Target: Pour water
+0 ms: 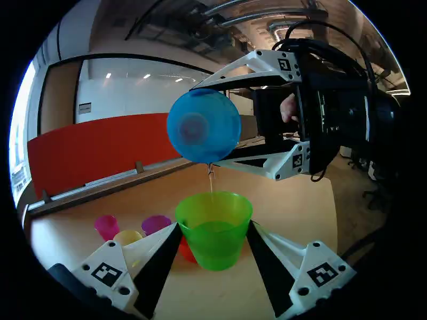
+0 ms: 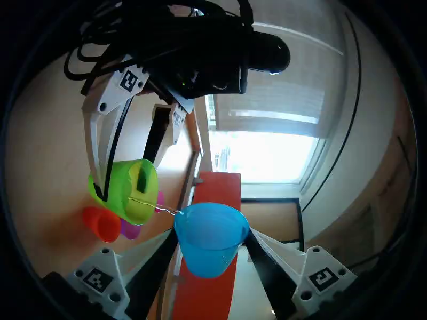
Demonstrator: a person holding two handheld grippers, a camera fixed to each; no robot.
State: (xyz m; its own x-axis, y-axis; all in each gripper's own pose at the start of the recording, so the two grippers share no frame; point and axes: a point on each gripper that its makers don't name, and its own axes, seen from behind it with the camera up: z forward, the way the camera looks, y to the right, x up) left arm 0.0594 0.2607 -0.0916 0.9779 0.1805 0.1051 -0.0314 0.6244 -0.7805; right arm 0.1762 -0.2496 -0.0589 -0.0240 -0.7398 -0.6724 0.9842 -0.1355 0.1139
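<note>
My left gripper (image 1: 213,240) is shut on a green cup (image 1: 214,229), held upright with water in it. Above it my right gripper (image 1: 213,122) holds a blue cup (image 1: 203,126) tipped on its side, bottom facing the camera. A thin stream of water (image 1: 211,178) falls from its rim into the green cup. In the right gripper view my right gripper (image 2: 212,245) is shut on the blue cup (image 2: 210,238), whose lip sends a thin thread of water toward the green cup (image 2: 129,190) held by the left gripper (image 2: 128,181).
Pink (image 1: 107,226), yellow (image 1: 127,237) and purple (image 1: 155,224) cups stand on the wooden table (image 1: 299,213) behind the green cup, and a red cup (image 1: 187,252) peeks out beside it. A red wall panel (image 1: 101,146) runs behind the table. A hand (image 1: 289,108) holds the right gripper.
</note>
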